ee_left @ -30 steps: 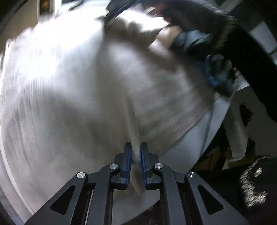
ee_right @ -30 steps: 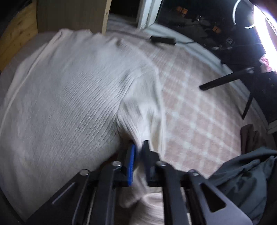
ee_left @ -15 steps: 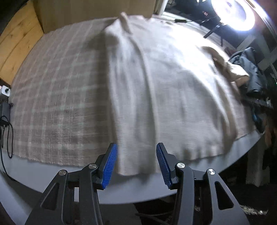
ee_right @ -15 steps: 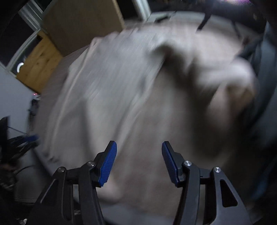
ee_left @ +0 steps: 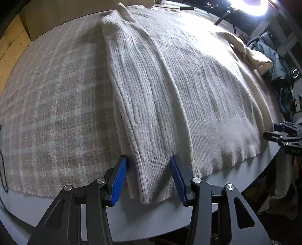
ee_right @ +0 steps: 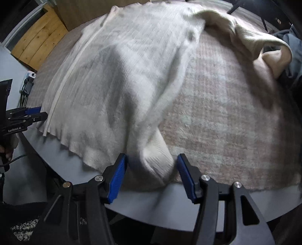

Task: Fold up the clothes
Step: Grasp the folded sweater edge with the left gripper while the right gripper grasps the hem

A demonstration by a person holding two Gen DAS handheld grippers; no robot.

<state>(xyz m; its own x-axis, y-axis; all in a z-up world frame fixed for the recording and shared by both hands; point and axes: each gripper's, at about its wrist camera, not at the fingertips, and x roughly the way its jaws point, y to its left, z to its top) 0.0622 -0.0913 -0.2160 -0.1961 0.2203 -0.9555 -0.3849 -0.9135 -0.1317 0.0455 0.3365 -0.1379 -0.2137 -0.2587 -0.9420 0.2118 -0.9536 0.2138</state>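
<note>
Home room, set up for recording.
Round grey table (ee_left: 154,222) spread with a fuzzy plaid blanket (ee_left: 56,113); plank wood floor (ee_right: 37,37); bright ring light (ee_left: 254,5) on a stand; clothing heaped on a chair (ee_left: 271,54); cables and a power plug (ee_right: 28,83) at floor level.

A ring lamp (ee_left: 253,7) glared white at the top right of the left view and washed out the far part of the sweater (ee_left: 179,79), while the room around it lay dim. The right view was motion-blurred across the sweater, its ribbing smeared. Both pictures bulged with fisheye distortion, dark at the corners.
</note>
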